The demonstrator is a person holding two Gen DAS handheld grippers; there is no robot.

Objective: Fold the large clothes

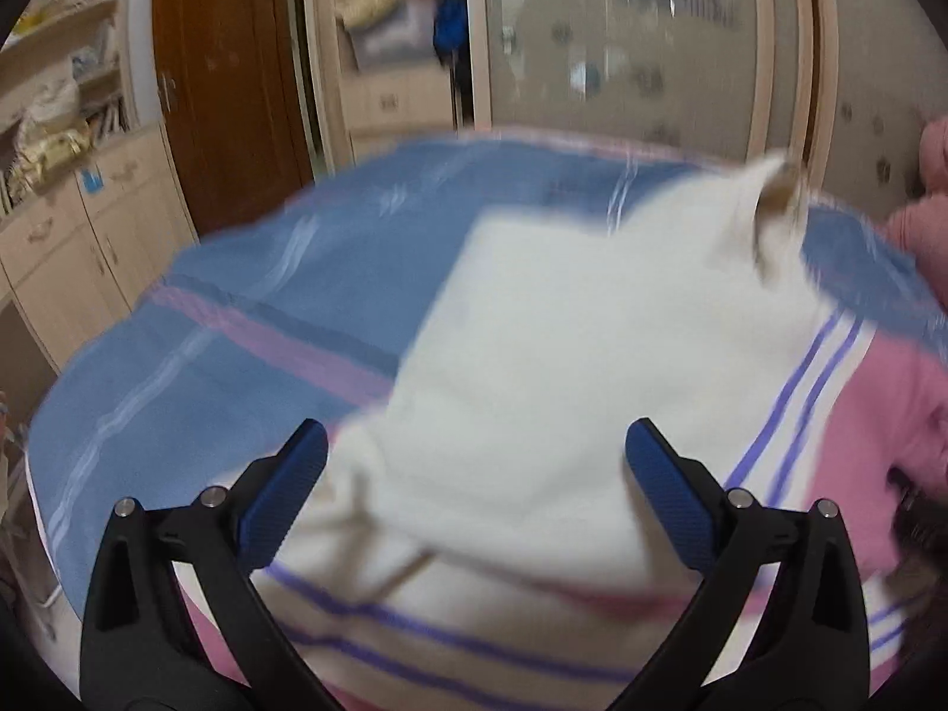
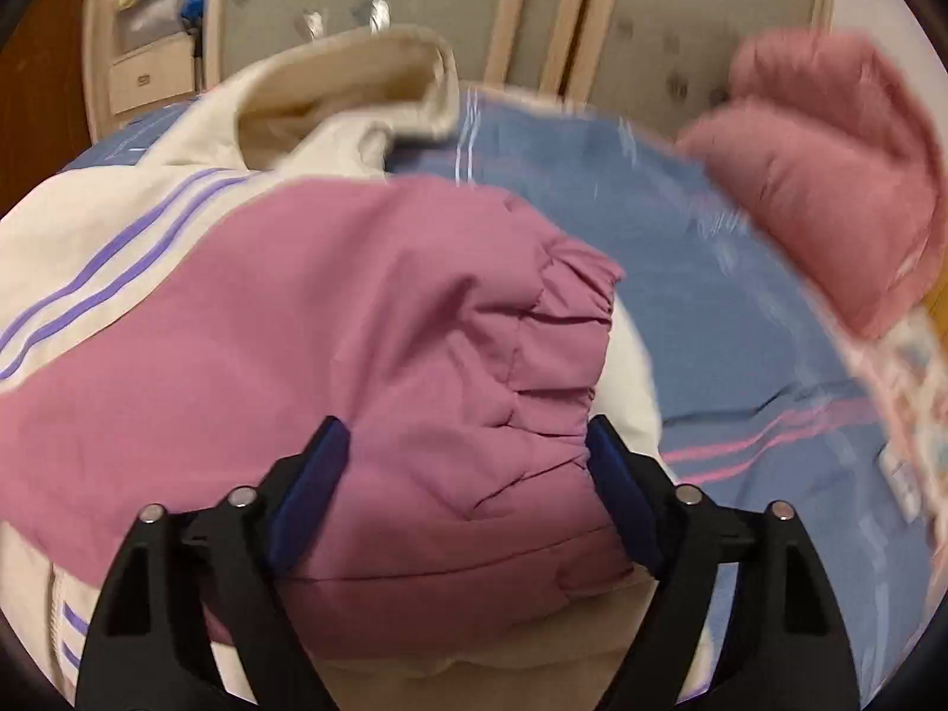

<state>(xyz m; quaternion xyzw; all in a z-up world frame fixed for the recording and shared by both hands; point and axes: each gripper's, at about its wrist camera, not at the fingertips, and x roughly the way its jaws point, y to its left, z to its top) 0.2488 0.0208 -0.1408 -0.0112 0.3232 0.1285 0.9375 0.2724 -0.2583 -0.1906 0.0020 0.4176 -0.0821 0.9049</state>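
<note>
While blurred, cream-and-pink jacket [image 2: 296, 320] shows purple stripes, lying rumpled.

The left gripper [image 1: 477, 450] has two black plastic arms that fork into paired struts, each strut capped by a round silver screw head, with triangular cut-outs in the outer struts. Its fingers [image 1: 284, 497] carry long blue pads with a fine woven texture on their inner faces. The right gripper [image 2: 468, 444] is built the same way: black forked arms, silver screw heads, triangular cut-outs and dark blue pads [image 2: 622, 497] on the inner faces.
</note>
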